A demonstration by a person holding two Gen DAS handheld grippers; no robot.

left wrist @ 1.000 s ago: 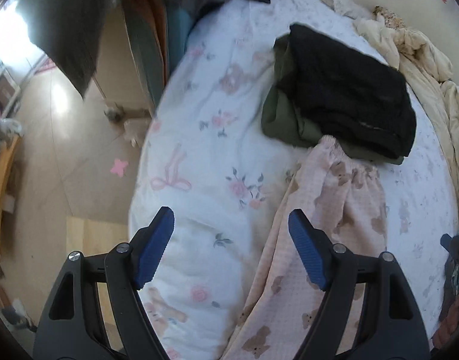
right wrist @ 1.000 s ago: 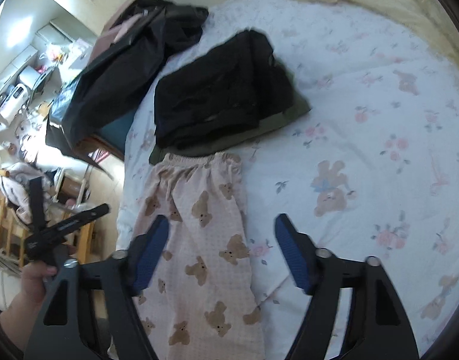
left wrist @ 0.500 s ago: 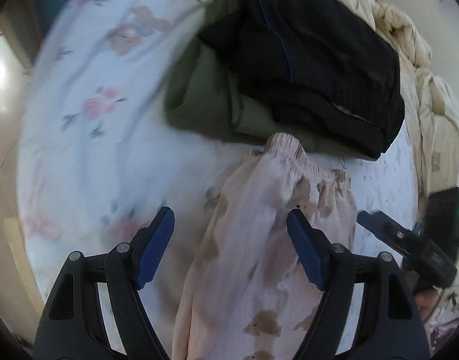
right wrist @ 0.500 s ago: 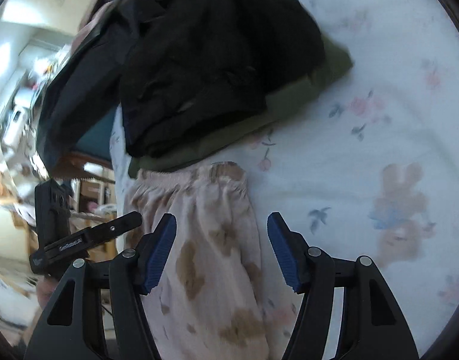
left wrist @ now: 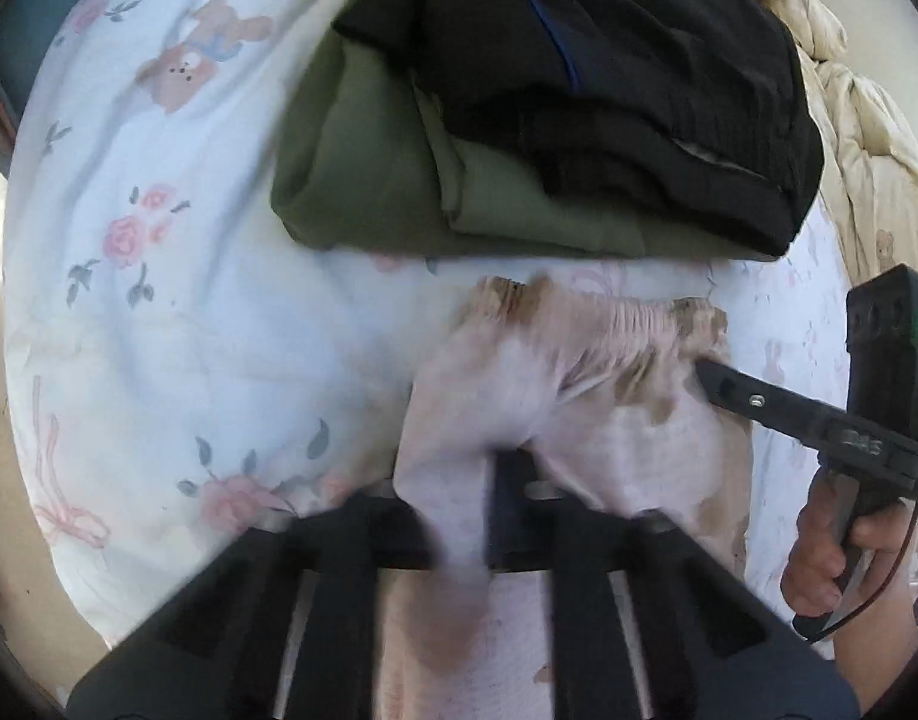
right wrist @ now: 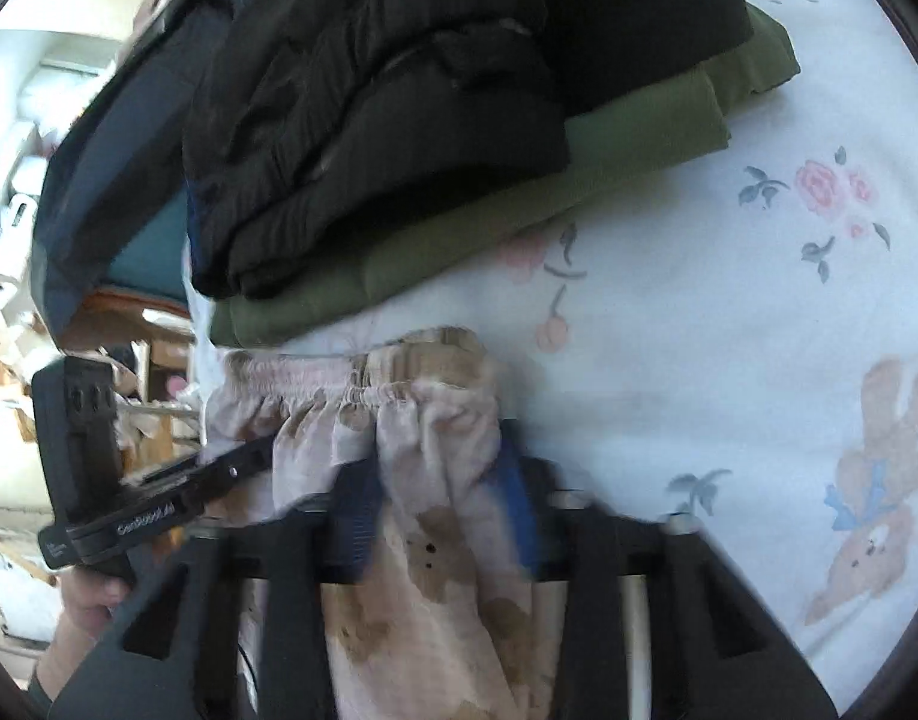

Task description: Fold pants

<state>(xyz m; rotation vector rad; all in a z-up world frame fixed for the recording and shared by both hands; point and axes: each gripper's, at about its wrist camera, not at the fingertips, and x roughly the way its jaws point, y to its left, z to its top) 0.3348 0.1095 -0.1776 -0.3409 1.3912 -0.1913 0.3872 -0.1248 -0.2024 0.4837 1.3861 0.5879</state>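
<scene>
Pink pants with brown bears (left wrist: 609, 372) lie on the flowered bed sheet, waistband toward the folded stack. My left gripper (left wrist: 465, 510) is shut on the pants' fabric just below the left end of the waistband. In the right wrist view my right gripper (right wrist: 441, 504) has its blue pads closed in on the pants (right wrist: 435, 438) below the right end of the waistband. Each gripper shows in the other's view, the right one (left wrist: 777, 408) and the left one (right wrist: 177, 498), both at the waistband.
A folded stack of black (left wrist: 609, 90) and olive-green (left wrist: 369, 180) clothes lies just beyond the waistband. A cream quilt (left wrist: 867, 138) is bunched at the right. The bed edge, a dark jacket (right wrist: 117, 150) and cluttered furniture lie to the left.
Both grippers moved forward to the waistband and closed from wide open onto the pink pants. The fabric is bunched up between their fingers.
</scene>
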